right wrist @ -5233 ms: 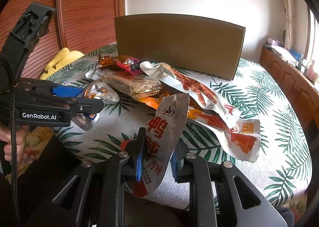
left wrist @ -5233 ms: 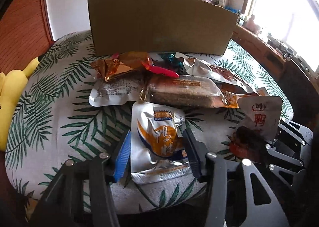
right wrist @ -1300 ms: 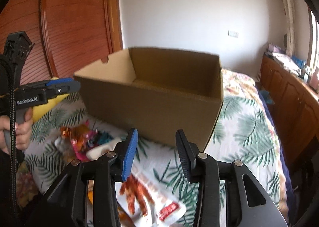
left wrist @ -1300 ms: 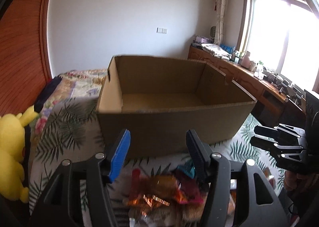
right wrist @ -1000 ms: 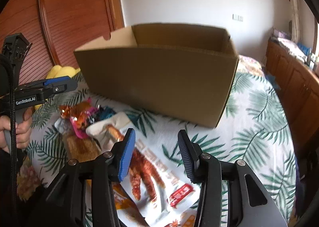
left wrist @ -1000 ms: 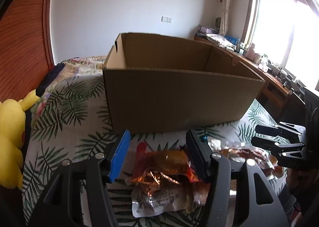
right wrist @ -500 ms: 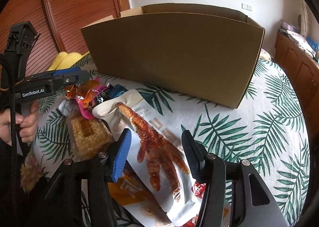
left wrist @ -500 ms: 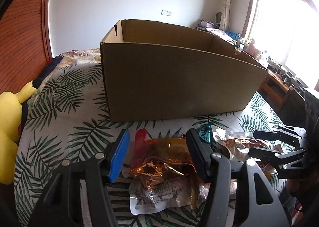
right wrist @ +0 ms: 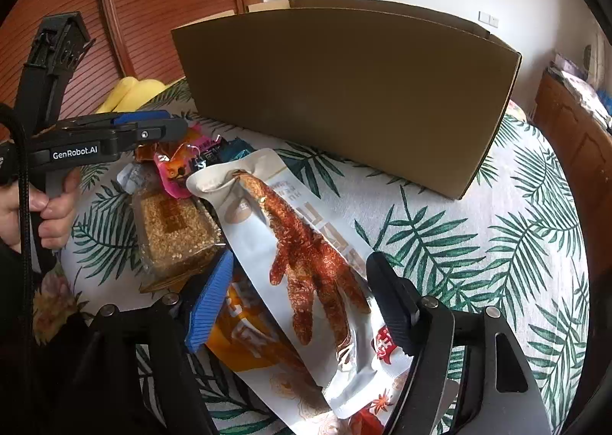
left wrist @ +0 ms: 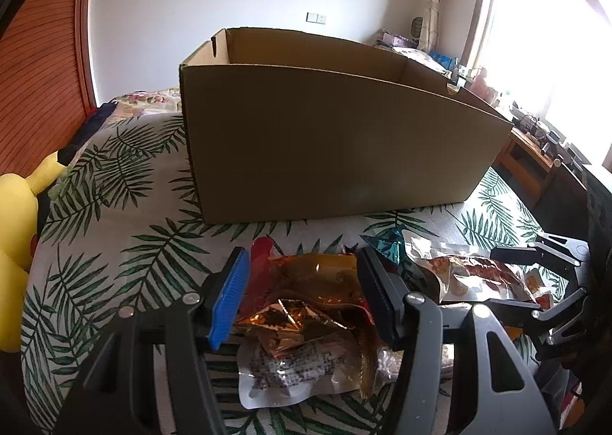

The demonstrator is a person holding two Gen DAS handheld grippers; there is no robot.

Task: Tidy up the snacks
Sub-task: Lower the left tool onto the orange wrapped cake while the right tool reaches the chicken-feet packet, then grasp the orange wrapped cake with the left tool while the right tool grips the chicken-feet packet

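**Both grippers open above the snack pile, box interior out of sight**

The cardboard box [left wrist: 336, 144] stands on the leaf-print cloth [right wrist: 478, 243], behind the snacks. Only its outer wall and a strip of the inner far wall are visible, so what lies inside cannot be told.

The snacks are heaped in front of the box, overlapping each other. The left gripper [left wrist: 302, 293] hangs over a crumpled golden wrapper [left wrist: 306, 305]; its fingers are parted and do not press on it. Under the wrapper lies a silver packet [left wrist: 290, 370] whose print is too small to read.

The right gripper [right wrist: 298, 305] has just been opening its jaws. The white chicken-foot packet [right wrist: 302, 263] lies between them, but the pads stand apart from it. The packet's lower end is cut off by the frame, and an orange pack [right wrist: 244, 343] is mostly hidden under it. Beside it lies a clear sesame bar pack [right wrist: 172, 228]. A yellow plush toy [left wrist: 15, 228] is cut off at the left edge.
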